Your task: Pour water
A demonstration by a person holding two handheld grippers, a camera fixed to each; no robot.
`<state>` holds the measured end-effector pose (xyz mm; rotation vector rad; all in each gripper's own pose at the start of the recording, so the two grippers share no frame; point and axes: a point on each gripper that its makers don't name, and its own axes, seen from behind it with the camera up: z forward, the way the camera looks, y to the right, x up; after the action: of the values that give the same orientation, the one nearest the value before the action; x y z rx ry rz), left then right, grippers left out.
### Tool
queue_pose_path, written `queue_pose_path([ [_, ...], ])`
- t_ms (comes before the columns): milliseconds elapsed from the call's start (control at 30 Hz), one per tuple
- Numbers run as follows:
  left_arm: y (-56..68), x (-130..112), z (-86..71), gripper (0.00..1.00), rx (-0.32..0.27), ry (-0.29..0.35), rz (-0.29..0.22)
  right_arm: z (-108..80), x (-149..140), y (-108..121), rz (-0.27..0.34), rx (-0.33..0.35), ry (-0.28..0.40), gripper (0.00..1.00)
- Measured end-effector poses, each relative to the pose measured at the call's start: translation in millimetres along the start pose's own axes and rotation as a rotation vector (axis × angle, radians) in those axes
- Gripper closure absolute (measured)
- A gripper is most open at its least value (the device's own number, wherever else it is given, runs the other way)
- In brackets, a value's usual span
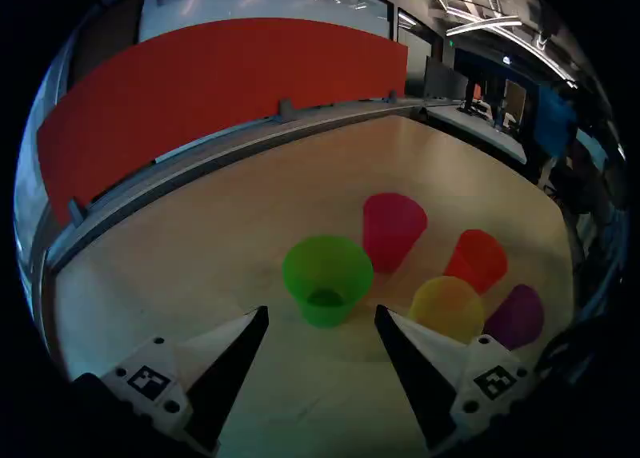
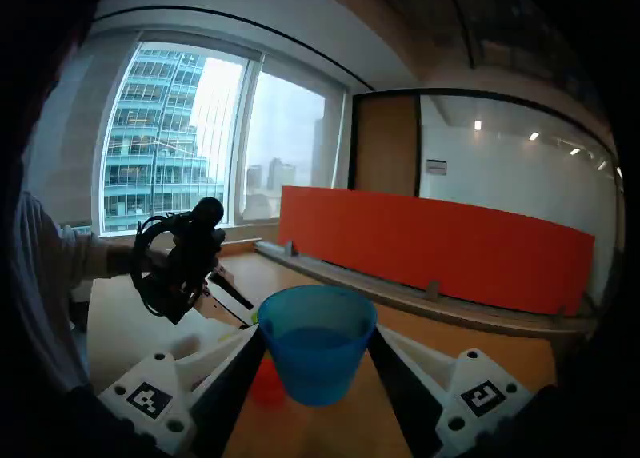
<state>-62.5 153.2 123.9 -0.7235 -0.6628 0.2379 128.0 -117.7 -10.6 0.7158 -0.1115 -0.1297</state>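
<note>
In the left gripper view, my left gripper (image 1: 320, 309) is open just above the wooden table (image 1: 240, 218). An empty green cup (image 1: 326, 286) stands upright right ahead of its fingertips, not touched. Behind and to the right stand a pink cup (image 1: 392, 230), an orange-red cup (image 1: 478, 258), a yellow cup (image 1: 446, 306) and a purple cup (image 1: 516, 316). In the right gripper view, my right gripper (image 2: 316, 334) is shut on a blue cup (image 2: 318, 350), held upright in the air with water in it. The other gripper (image 2: 180, 270) shows farther off on the left.
A long red partition (image 1: 224, 82) runs along the table's far edge. A person's sleeve (image 2: 48, 282) is at the left of the right gripper view. Below the blue cup, a red cup (image 2: 266, 382) peeks out. Large windows (image 2: 184, 138) lie beyond.
</note>
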Motion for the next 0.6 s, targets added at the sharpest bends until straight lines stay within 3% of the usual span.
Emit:
queue_pose_path([
  [267,7.5,3.5,20.1,0.01,-0.02,-0.029,0.005,-0.5,-1.7,5.5,0.004,-0.003,0.002,0.11],
  [600,5.8,8.7,39.0,0.01,-0.017,-0.046,-0.007,-1.8,-4.8,12.5,0.007,-0.01,-0.002,0.11],
])
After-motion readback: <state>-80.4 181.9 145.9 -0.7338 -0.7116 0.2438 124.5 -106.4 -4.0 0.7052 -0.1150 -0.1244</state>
